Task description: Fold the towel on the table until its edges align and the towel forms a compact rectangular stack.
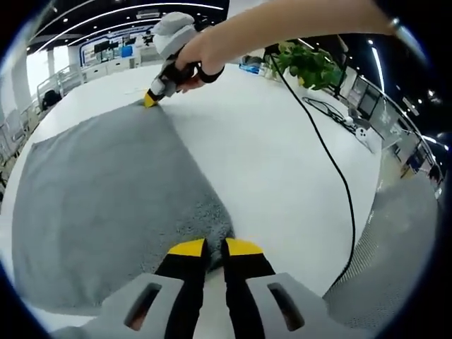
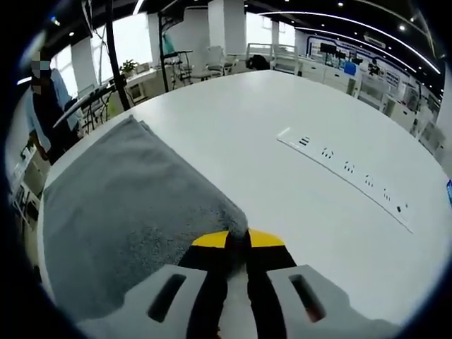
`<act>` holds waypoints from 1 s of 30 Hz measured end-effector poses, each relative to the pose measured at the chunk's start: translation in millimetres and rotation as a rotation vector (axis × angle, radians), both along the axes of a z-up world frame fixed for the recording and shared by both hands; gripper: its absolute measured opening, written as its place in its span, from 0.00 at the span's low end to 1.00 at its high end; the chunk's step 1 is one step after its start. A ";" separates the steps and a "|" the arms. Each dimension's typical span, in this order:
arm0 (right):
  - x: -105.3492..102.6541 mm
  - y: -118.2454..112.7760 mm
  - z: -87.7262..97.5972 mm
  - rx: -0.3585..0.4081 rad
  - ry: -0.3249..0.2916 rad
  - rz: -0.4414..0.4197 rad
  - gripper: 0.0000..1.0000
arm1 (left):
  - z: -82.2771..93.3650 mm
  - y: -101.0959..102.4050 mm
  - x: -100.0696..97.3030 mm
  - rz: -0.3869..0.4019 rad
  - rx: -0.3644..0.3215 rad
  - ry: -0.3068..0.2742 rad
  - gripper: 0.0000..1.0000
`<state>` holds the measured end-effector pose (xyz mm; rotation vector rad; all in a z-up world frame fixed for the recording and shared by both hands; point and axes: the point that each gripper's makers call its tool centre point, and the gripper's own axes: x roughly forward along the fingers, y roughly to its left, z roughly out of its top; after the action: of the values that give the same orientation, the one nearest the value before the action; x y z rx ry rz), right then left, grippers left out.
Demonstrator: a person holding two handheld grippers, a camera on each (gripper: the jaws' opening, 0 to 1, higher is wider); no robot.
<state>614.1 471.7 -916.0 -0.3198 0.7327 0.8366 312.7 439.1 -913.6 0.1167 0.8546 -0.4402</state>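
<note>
Lying flat on the white table, the grey towel is spread open with both grippers at corners along one of its edges. In the left gripper view the left gripper has its yellow-tipped jaws drawn close together on the nearest corner; the cloth runs into the narrow gap between them, so they appear clamped on the towel, though the actual pinch point is hidden behind the tips. In that same view the right gripper sits at the far corner, held by a hand — its tips meet the cloth edge, but they are too small to judge there. The right gripper view is clearer: its jaws stand nearly together with the towel corner bunched between the yellow tips, gripped. The towel's far edge in that view appears doubled or layered; which cannot be settled. A black cable trails across the table toward a potted plant, its lower end cut off by the rim — and a long white power strip lies on the table, well apart from the towel
</note>
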 end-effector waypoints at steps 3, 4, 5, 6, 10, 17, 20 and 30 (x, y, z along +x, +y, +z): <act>-1.2 -0.4 0.7 0.063 0.041 -0.054 0.04 | -1.0 -3.0 -0.3 -0.081 0.087 -0.003 0.06; -0.7 -1.2 0.9 0.080 0.050 -0.068 0.04 | -0.8 -3.4 -0.3 -0.088 0.097 -0.002 0.06; -1.1 -1.2 1.1 0.116 0.080 -0.089 0.04 | -0.2 -4.0 -0.4 -0.103 0.119 0.001 0.05; -1.5 -0.8 1.9 0.140 0.094 -0.093 0.04 | 0.7 -4.2 0.3 -0.110 0.136 -0.006 0.04; -2.0 -4.1 6.1 0.256 0.148 -0.118 0.03 | 4.9 -4.9 -1.0 -0.130 0.180 -0.035 0.03; 3.3 -14.5 10.9 0.434 0.249 -0.191 0.03 | 16.1 -13.4 1.1 -0.230 0.274 -0.089 0.02; 2.9 -21.4 12.2 0.441 0.250 -0.177 0.03 | 15.8 -21.6 -0.1 -0.298 0.312 -0.095 0.02; -10.4 -53.5 10.9 0.427 0.250 -0.217 0.03 | 10.8 -57.7 -1.6 -0.488 0.370 -0.118 0.02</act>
<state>603.7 418.2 -905.0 0.2473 0.7820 0.8101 311.0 381.4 -902.8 0.6970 0.7811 -0.7189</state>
